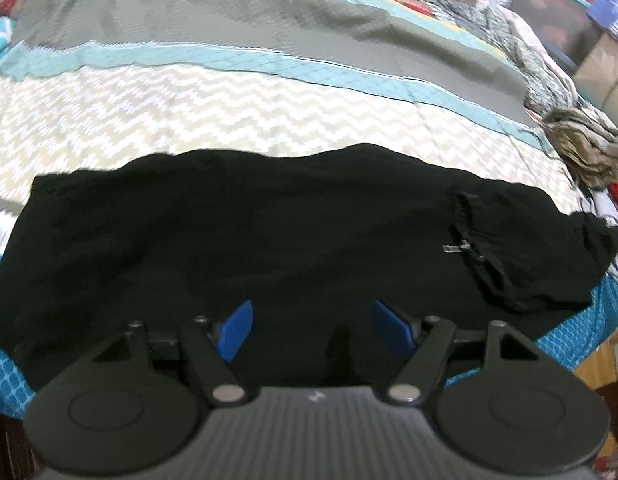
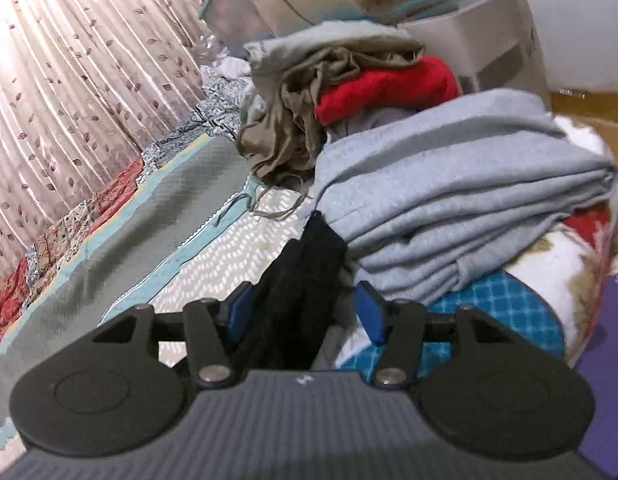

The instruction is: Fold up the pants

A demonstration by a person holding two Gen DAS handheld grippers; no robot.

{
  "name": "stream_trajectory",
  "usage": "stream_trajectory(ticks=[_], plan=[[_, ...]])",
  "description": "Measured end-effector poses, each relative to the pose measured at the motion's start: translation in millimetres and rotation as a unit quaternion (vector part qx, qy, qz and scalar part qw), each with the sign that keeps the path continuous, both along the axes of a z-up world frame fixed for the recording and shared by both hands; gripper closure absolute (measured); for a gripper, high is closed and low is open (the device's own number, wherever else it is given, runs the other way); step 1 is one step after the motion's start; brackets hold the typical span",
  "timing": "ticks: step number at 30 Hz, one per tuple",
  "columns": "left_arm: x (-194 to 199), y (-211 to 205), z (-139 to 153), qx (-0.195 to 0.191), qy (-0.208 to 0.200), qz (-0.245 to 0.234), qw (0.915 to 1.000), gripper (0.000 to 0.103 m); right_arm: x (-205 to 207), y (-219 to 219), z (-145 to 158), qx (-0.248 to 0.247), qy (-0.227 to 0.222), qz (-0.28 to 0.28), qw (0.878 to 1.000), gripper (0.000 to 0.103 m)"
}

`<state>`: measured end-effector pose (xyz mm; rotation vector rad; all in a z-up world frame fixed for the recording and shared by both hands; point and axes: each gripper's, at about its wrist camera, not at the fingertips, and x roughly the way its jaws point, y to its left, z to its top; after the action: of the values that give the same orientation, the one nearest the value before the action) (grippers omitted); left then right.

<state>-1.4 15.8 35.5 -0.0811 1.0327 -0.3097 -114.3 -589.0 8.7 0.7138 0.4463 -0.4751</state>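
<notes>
The black pants (image 1: 269, 232) lie spread across the near part of the bed, with a zipper pull (image 1: 455, 249) and a bunched end at the right. My left gripper (image 1: 311, 320) hovers over their near edge, jaws wide open, blue pads (image 1: 237, 330) empty. In the right wrist view, a bunched end of the black pants (image 2: 305, 280) lies between the blue pads (image 2: 369, 316) of my right gripper (image 2: 303, 308). The jaws stand open around the cloth, not clamped on it.
A quilt with chevron (image 1: 169, 120), teal and grey bands covers the bed. A folded grey garment (image 2: 461, 200) and a pile of olive and red clothes (image 2: 349, 80) sit just past my right gripper. A curtain (image 2: 69, 80) hangs at the far side. Boxes (image 2: 489, 32) stand behind.
</notes>
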Motion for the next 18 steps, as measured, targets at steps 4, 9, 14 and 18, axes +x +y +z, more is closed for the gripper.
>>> stream_trajectory(ticks=[4, 9, 14, 18], plan=[[0, -11, 6, 0.008, -0.005, -0.013, 0.9999, 0.034, 24, 10, -10, -0.007, 0.042, 0.008, 0.999, 0.095], [0, -12, 8, 0.005, -0.004, -0.015, 0.9999, 0.034, 24, 59, 30, -0.038, -0.023, 0.096, 0.994, 0.095], [1, -8, 1, -0.010, 0.005, -0.015, 0.9998, 0.034, 28, 155, 75, -0.080, -0.078, 0.273, 0.956, 0.095], [-4, 0, -1, -0.019, 0.006, -0.011, 0.9998, 0.034, 42, 254, 61, -0.123, -0.040, 0.406, 0.905, 0.094]])
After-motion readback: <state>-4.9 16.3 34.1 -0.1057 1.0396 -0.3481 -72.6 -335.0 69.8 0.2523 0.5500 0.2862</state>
